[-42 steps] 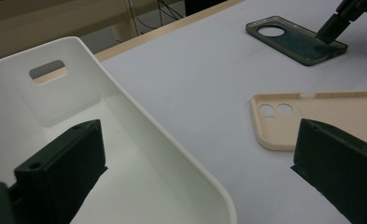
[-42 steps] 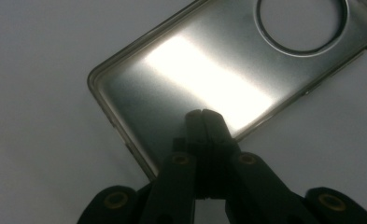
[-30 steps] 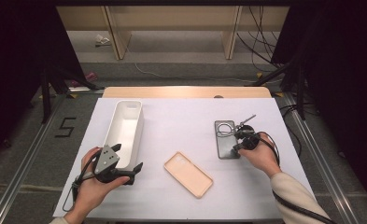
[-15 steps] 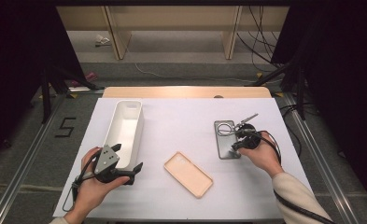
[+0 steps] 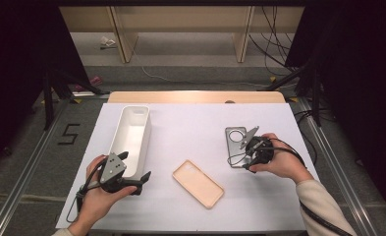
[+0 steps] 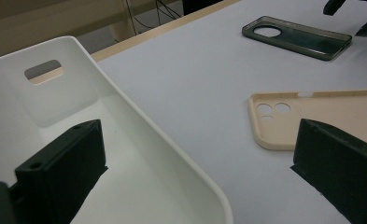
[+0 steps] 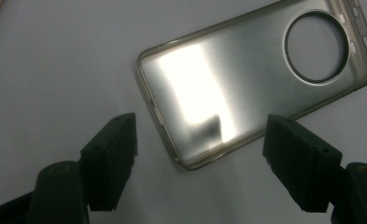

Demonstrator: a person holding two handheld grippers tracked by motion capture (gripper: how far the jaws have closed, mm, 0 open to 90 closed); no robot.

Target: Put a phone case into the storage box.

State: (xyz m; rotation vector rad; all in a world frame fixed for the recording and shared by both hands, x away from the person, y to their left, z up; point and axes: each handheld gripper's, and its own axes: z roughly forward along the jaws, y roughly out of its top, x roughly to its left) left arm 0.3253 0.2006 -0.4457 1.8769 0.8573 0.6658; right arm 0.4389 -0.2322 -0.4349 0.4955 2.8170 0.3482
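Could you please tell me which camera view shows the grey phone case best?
The right gripper view: the grey phone case lies large and flat just beyond the open jaws, round camera hole clear. The high view shows it small, partly behind the right gripper. The left gripper view shows it far off, whole but slanted.

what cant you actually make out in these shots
- Grey phone case, high view: its near end is hidden by the right hand-held gripper.
- Beige phone case, left gripper view: its far end is cut off by the frame edge and a jaw.
- White bin, left gripper view: near part cut off at the bottom edge.
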